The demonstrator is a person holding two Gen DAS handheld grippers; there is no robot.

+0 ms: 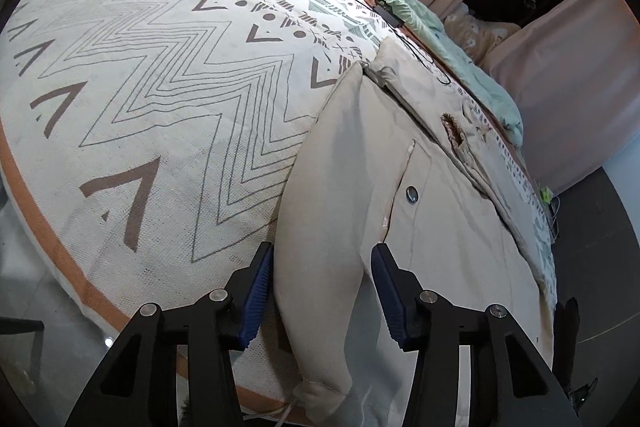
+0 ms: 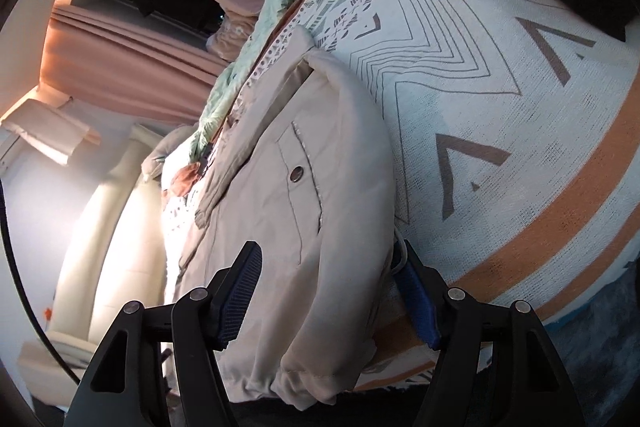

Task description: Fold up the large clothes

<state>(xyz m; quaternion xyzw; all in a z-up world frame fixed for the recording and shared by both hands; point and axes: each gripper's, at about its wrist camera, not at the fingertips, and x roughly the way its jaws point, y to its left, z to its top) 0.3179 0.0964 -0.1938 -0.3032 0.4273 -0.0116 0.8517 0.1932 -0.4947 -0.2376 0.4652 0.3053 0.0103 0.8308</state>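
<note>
A large beige padded jacket [image 1: 440,227] lies on a patterned bedspread [image 1: 140,87]. Its folded sleeve or side edge [image 1: 320,235] runs toward me between the blue pads of my left gripper [image 1: 322,291], which stands open around it without pinching. In the right wrist view the same jacket [image 2: 288,195] shows a snap button [image 2: 297,173] on a pocket flap. My right gripper [image 2: 328,291] is open too, its jaws straddling the jacket's thick hem edge [image 2: 332,327].
A white bedspread [image 2: 500,75] with zigzag lines and an orange border covers the bed. A mint quilt [image 1: 460,47] and a black cable with a small device [image 1: 386,11] lie along the far side. Pink curtains [image 1: 560,59] hang beyond; dark floor [image 1: 600,247] flanks the bed.
</note>
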